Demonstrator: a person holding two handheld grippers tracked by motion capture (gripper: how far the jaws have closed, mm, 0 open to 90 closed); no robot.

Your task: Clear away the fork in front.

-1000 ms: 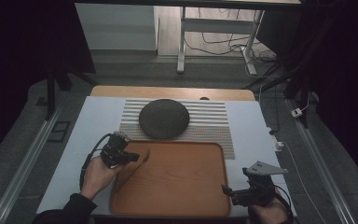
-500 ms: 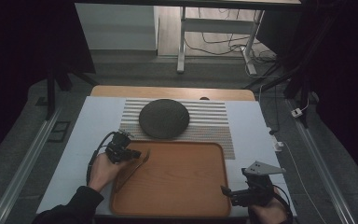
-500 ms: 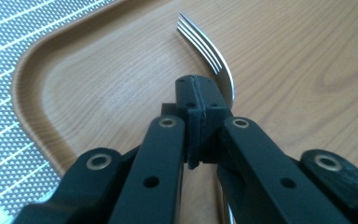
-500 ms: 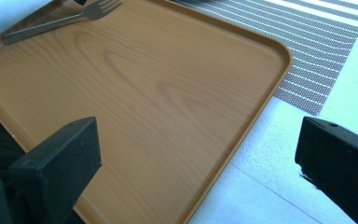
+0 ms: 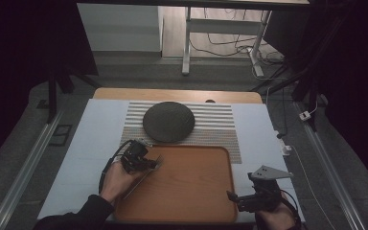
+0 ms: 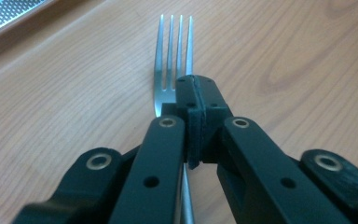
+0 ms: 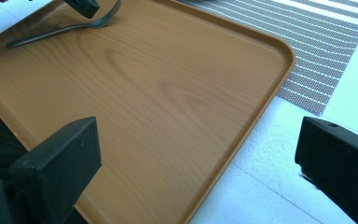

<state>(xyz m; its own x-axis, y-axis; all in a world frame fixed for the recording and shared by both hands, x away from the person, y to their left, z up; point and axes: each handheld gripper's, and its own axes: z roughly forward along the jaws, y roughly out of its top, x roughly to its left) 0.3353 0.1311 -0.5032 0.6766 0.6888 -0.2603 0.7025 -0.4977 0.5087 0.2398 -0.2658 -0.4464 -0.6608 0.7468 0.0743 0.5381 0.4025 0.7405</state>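
A silver fork point(image 6: 171, 51) is pinched at its neck by my left gripper point(image 6: 193, 100), which is shut on it. In the high view that left gripper point(image 5: 146, 162) is over the left side of the wooden tray point(image 5: 196, 191), and the fork's handle point(image 5: 133, 187) slants back toward the hand. In the right gripper view the fork point(image 7: 56, 31) lies low on the tray point(image 7: 168, 93), its handle end near the left rim. My right gripper point(image 7: 200, 163) is wide open with nothing between its jaws, at the tray's front right corner point(image 5: 234, 199).
A dark round plate point(image 5: 168, 121) sits on a striped placemat point(image 5: 220, 125) just behind the tray. The placemat point(image 7: 326, 56) also runs past the tray's far corner. White table cover point(image 5: 86, 143) lies on both sides.
My left gripper has carried the fork a little to the right, farther over the tray. The right gripper has stayed where it was.
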